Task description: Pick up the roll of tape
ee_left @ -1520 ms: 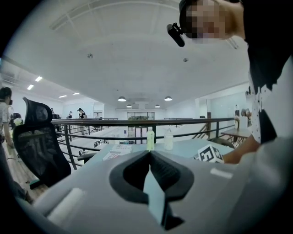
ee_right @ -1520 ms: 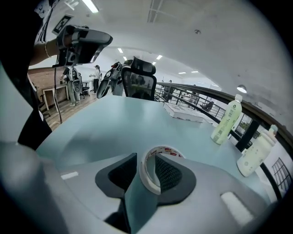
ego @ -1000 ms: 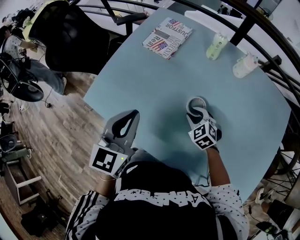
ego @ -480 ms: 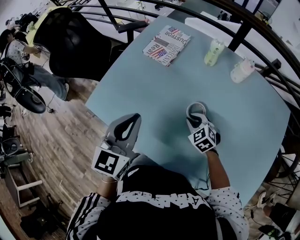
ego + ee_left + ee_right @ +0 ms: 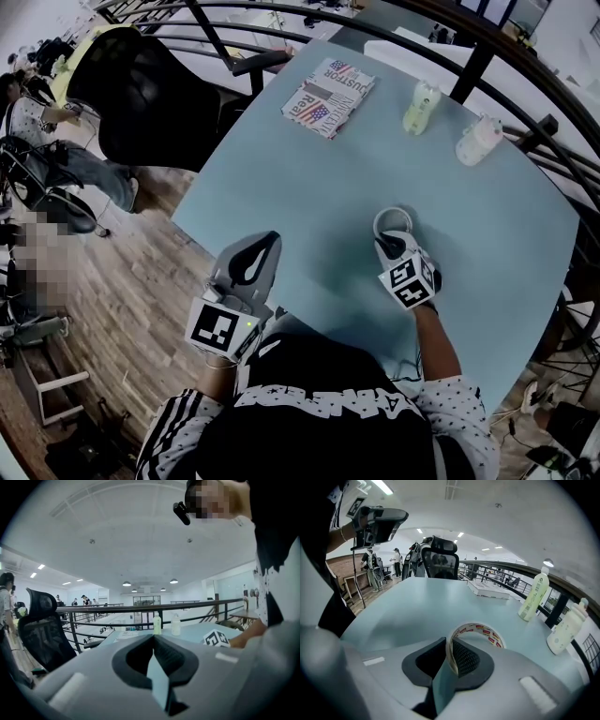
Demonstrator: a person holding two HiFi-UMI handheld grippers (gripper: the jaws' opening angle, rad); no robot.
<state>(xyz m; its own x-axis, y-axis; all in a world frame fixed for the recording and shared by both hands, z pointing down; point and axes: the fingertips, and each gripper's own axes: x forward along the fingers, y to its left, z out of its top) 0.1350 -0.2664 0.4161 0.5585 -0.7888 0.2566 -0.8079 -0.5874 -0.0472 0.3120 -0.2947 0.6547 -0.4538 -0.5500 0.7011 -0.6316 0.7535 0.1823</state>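
Seen from above, our right gripper (image 5: pixel 390 240) covers the near edge of the tape (image 5: pixel 393 212). In the right gripper view, the ring's near wall sinks out of sight between the pads. The red print inside the ring is too small for us to read.

The tape is a thin, pale ring lying flat on the table (image 5: pixel 309 178), toward its right side, well apart from a bottle (image 5: pixel 421 106). The right jaws have just been closing and now pinch that near wall, one jaw inside the ring. Our left gripper (image 5: pixel 153 638) has its jaws together, with nothing between them.
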